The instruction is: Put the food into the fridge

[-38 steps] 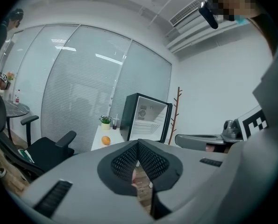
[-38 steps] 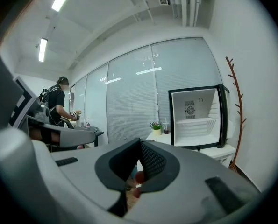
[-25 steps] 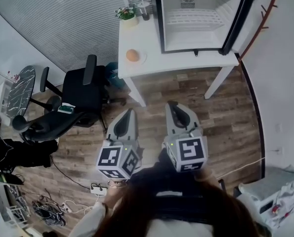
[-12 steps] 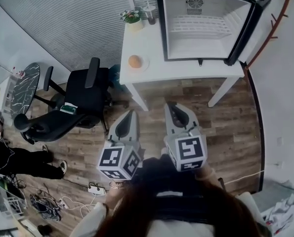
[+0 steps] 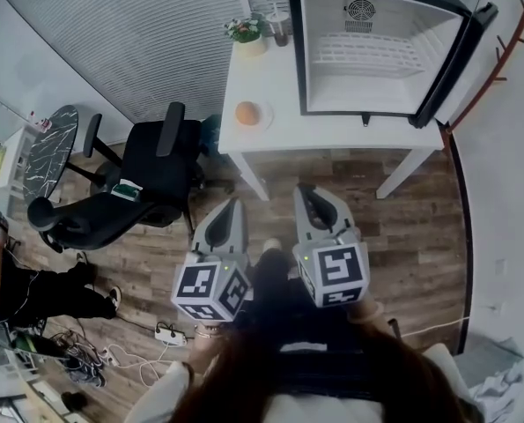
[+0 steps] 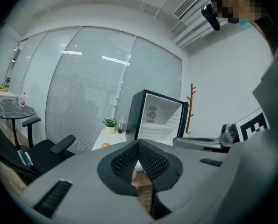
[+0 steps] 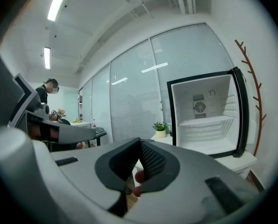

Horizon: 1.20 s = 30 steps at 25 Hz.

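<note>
Chair [image 5: 151,170] at left on the wood floor [image 5: 420,227]. Left gripper [image 5: 233,204] is low in front of the person, pointing at the table [image 5: 332,135], jaws pressed together with nothing between them. Orange [image 5: 247,113] sits on a small plate [image 5: 265,118] near the table's front left corner, well apart from both grippers. Plant [image 5: 247,32] and cup [image 5: 279,25] are at the table's back edge. Right gripper [image 5: 306,189] is just beside the left one, jaws likewise closed on nothing. Fridge [image 5: 332,16] stands on the table's right part, door [image 5: 460,64] swung open to the right, white shelf showing inside.
</note>
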Motion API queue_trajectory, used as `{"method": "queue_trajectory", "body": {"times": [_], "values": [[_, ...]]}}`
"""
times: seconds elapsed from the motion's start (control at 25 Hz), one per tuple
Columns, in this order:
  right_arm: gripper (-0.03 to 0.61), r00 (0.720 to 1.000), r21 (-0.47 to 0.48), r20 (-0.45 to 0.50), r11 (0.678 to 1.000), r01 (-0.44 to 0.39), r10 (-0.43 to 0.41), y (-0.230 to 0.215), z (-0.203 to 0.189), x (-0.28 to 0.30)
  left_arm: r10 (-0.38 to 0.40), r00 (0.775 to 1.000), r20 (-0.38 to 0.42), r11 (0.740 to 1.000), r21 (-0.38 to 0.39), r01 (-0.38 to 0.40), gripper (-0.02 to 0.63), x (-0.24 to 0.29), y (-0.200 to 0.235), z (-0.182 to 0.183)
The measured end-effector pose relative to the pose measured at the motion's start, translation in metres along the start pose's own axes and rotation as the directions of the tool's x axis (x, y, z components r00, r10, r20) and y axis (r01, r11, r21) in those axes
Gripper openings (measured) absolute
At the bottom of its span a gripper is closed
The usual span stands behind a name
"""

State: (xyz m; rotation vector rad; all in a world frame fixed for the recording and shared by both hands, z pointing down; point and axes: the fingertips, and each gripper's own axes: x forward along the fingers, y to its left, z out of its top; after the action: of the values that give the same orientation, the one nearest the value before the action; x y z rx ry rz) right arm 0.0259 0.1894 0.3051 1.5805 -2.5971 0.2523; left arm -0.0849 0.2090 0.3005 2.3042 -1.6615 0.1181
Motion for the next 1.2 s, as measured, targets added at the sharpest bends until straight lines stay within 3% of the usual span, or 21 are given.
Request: {"method": "queue_trajectory", "body": {"times": [0.44, 1.2], "values": [[-0.002, 0.999, -0.044, -0.039, 0.999, 0.009, -0.01, -0.017, -0.001, 0.035, -0.002, 0.999, -0.038, 1.0, -0.015, 0.002, 0.005, 0.04, 0.017, 0.002], [-0.002, 0.997, -0.03, -0.071, 0.999, 0.034, -0.036, -0.052, 0.009, 0.12, 0.0, 0.998, -0.065, 1.0, -0.016, -0.001, 0.005, 0.121, 0.065, 0.022]]}}
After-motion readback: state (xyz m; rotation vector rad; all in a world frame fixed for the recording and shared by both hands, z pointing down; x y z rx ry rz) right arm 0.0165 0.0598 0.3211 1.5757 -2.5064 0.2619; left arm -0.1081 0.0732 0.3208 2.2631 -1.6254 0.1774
